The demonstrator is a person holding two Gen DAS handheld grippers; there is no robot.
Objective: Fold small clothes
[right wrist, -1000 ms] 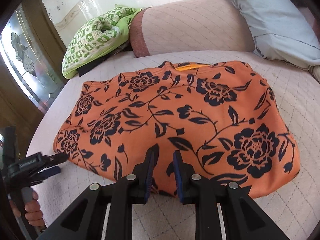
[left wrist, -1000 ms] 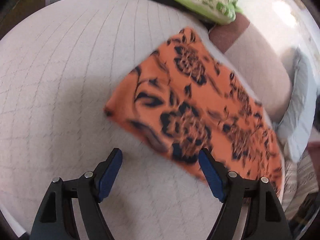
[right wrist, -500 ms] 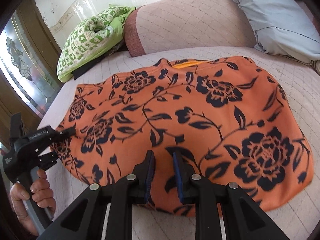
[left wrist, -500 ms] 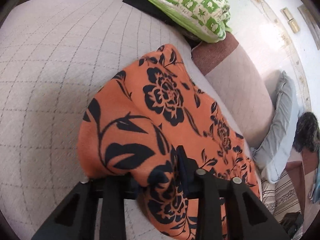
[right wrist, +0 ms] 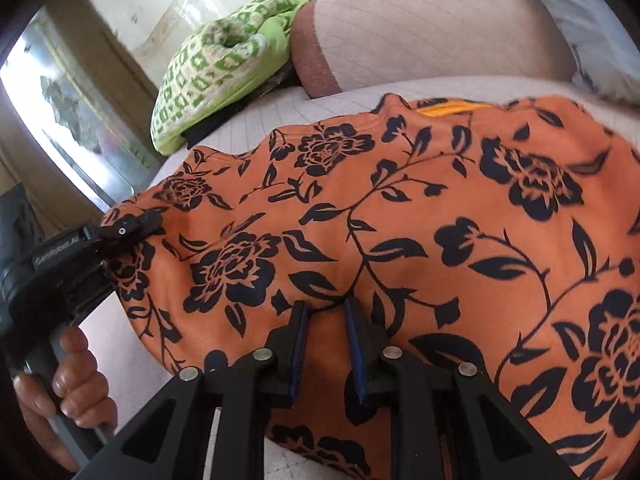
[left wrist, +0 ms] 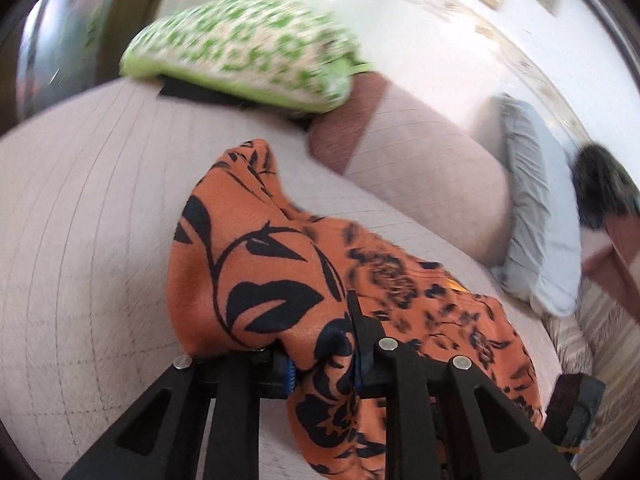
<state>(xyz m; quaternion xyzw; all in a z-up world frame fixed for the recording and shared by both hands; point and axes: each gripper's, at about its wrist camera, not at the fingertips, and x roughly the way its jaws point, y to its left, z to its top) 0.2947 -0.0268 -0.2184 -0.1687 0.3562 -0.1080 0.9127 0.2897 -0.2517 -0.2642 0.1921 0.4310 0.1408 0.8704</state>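
Note:
An orange garment with black flowers point(right wrist: 440, 208) lies spread on a quilted pale bed point(left wrist: 80, 240). My left gripper point(left wrist: 320, 340) has its jaws closing on the garment's left corner point(left wrist: 256, 264). The cloth is bunched between the pads, raised off the bed and draped over the left finger. In the right wrist view the left gripper point(right wrist: 132, 226) grips that corner, held by a person's hand point(right wrist: 76, 380). My right gripper point(right wrist: 325, 308) sits at the near edge with its jaws narrow, orange cloth between the pads and creases running to its tips.
A green and white patterned cushion point(left wrist: 240, 52) lies at the far left of the bed. A pinkish bolster point(left wrist: 420, 160) runs along the back, with a grey pillow point(left wrist: 536, 220) to its right. Bare quilt shows left of the garment.
The left gripper went from open beside the garment to closed on its corner, then lifted it. The right gripper moved forward and lower over the near edge, its jaws unchanged.

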